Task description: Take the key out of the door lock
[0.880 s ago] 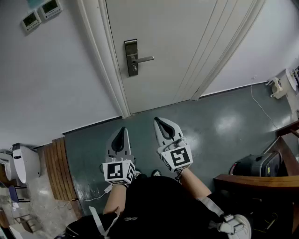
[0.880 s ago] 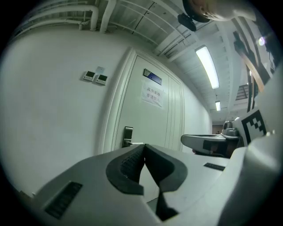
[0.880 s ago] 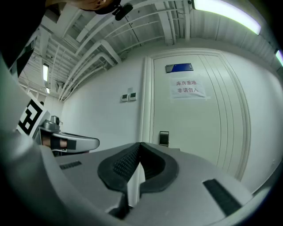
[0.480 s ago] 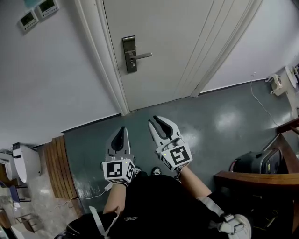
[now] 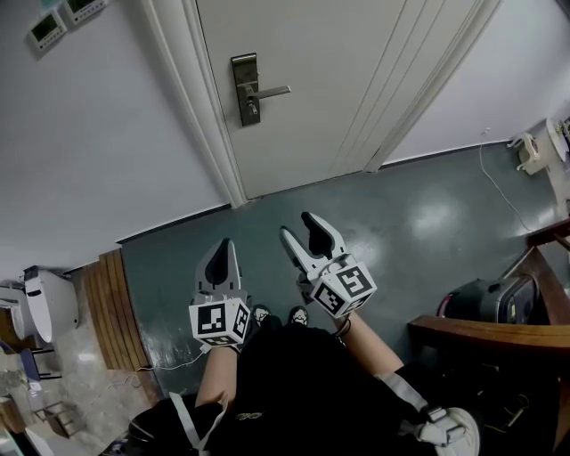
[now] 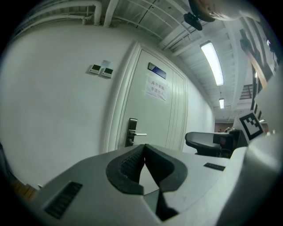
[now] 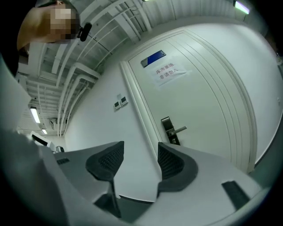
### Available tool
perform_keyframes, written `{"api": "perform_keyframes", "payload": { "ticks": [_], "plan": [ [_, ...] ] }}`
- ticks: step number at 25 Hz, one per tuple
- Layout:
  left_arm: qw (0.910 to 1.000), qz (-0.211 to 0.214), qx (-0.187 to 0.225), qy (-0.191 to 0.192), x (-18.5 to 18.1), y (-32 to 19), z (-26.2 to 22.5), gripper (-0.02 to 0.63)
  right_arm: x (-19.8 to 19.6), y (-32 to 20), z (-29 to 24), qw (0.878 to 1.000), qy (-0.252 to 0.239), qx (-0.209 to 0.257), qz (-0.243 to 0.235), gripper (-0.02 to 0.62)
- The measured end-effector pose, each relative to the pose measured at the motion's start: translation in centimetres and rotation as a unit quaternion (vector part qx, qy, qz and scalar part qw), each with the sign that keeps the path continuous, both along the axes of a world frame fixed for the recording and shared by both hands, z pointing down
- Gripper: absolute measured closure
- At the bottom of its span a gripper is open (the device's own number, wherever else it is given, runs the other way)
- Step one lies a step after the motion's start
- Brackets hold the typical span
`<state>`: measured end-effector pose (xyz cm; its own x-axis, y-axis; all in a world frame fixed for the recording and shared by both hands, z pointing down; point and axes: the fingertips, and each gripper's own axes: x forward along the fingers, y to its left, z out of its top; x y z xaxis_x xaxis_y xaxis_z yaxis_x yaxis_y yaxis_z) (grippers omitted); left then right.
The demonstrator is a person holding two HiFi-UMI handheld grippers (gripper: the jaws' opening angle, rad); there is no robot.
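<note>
The pale door's metal lock plate (image 5: 247, 89) with its lever handle (image 5: 272, 92) is far ahead at the top of the head view. The key (image 5: 252, 111) is only a small dark spot under the lever, too small to make out. Both grippers hang low over the floor, well short of the door. My left gripper (image 5: 223, 246) is shut with nothing in it. My right gripper (image 5: 301, 230) is open and empty. The left gripper view has the lock plate (image 6: 131, 132) beyond the shut tips (image 6: 144, 146). The right gripper view has the lock plate (image 7: 168, 128) just right of the open jaws (image 7: 140, 148).
Two wall control panels (image 5: 53, 22) sit left of the door frame. A wooden slatted bench (image 5: 107, 312) lies at the left. A dark wooden desk edge (image 5: 481, 334) and a black bag (image 5: 485, 303) are at the right. A cable (image 5: 499, 200) runs along the green floor.
The right gripper's jaws have spread wider and it has turned a little to the right. The left gripper has drifted slightly down and left. The door lock sits a bit higher in view.
</note>
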<state>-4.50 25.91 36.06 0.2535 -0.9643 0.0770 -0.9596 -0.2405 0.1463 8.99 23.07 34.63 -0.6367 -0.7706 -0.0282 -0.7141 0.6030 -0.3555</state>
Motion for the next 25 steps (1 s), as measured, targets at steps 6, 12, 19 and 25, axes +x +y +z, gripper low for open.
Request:
{"api": "perform_keyframes", "payload": {
  "ticks": [6,12,19,25],
  "plan": [
    [0.9999,0.003,-0.01,-0.003,-0.4,0.2,0.9,0.583,-0.4,0.2,0.9,1.0,0.013,-0.011,0.004,0.341],
    [0.9998,0.014,-0.013,0.001,-1.2,0.1,1.5,0.583,-1.2,0.1,1.4,1.0,0.028,-0.008,0.013,0.342],
    [0.9993,0.033,-0.016,0.009,-2.9,-0.7,2.0,0.583,-3.2,-0.2,1.8,0.997,0.067,0.0,0.023,0.339],
    [0.9986,0.051,-0.014,0.011,-4.4,-1.4,2.3,0.583,-4.7,-0.3,1.8,0.99,0.132,0.027,0.04,0.324]
  ]
}}
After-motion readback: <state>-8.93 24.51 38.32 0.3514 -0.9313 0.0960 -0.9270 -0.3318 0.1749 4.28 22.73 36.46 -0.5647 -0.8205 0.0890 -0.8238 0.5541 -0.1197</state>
